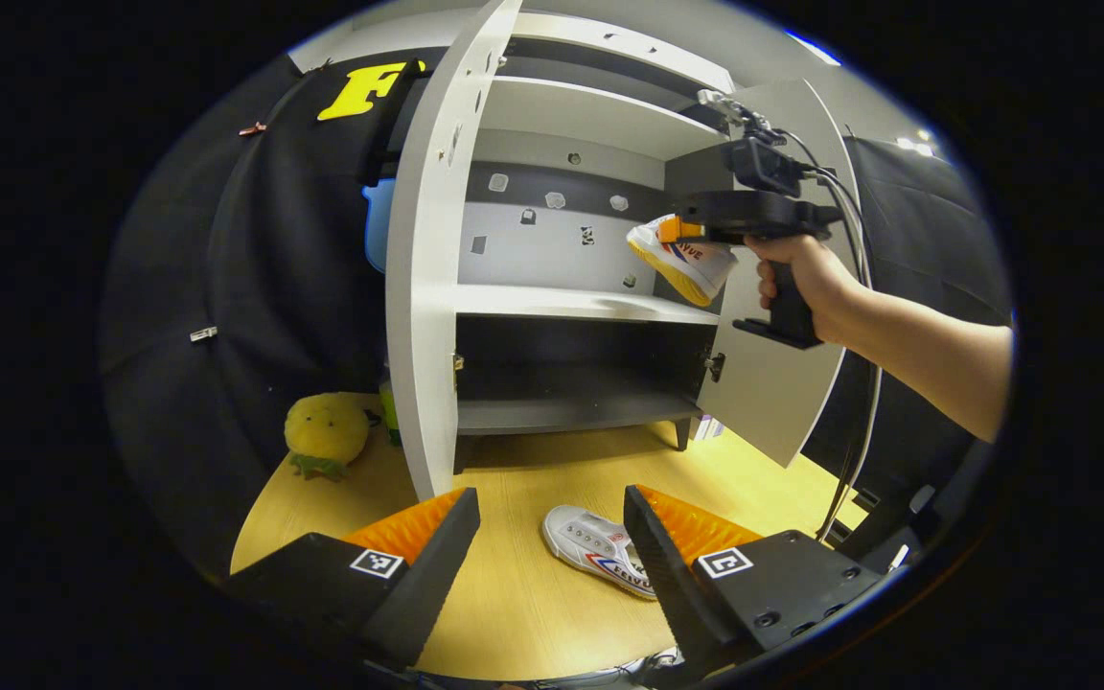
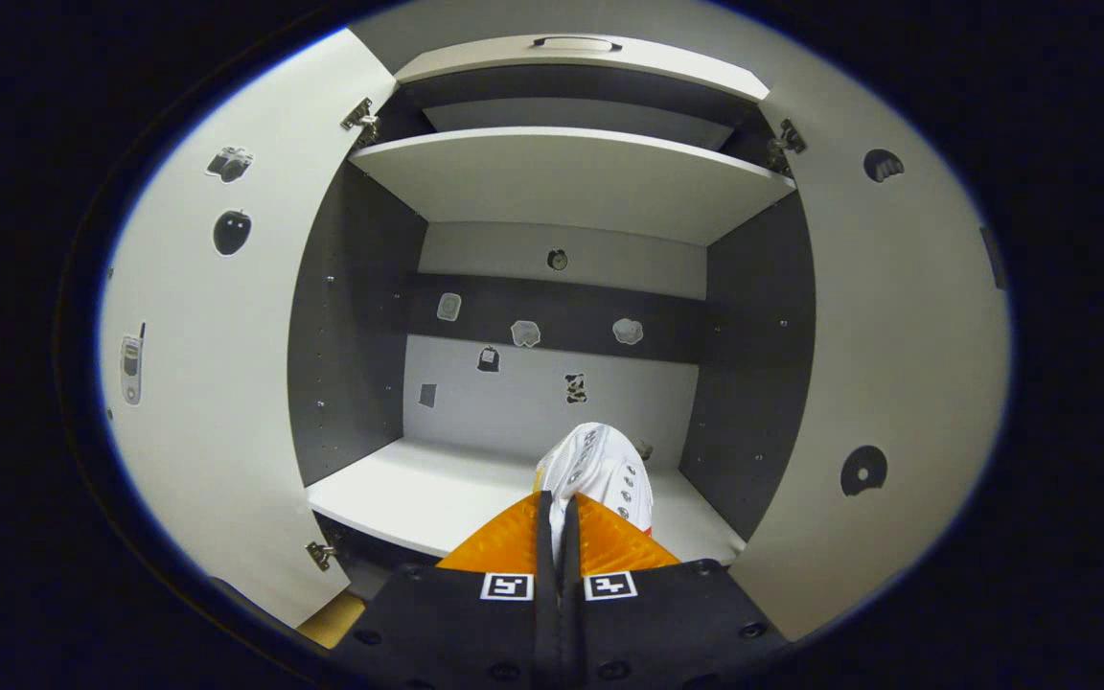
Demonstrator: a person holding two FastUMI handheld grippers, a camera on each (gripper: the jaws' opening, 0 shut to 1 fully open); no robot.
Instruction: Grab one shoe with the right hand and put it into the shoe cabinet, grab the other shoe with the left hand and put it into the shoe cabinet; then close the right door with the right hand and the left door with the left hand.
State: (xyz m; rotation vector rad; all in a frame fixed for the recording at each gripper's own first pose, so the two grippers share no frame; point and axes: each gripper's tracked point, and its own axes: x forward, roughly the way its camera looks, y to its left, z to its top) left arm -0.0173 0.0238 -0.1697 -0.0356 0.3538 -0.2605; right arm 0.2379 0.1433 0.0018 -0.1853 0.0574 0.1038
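Observation:
In the left gripper view a white shoe [image 1: 600, 550] lies on the wooden floor [image 1: 523, 613], between the fingers of my open left gripper [image 1: 552, 537] and a little beyond them. The shoe cabinet [image 1: 566, 305] stands ahead with both doors [image 1: 427, 259] swung open. A hand holds my right gripper [image 1: 696, 228] at the cabinet's right side, shut on the other white shoe [image 1: 686, 261] above the middle shelf. In the right gripper view that shoe [image 2: 600, 470] hangs from my right gripper [image 2: 558, 508] over the white shelf [image 2: 427, 494].
A yellow plush toy [image 1: 326, 433] sits on the floor left of the cabinet. The left door [image 2: 207, 383] and right door [image 2: 887, 402] flank the opening. Cables [image 1: 854, 383] trail down from the right gripper. A lower dark shelf [image 1: 562, 407] sits beneath the white one.

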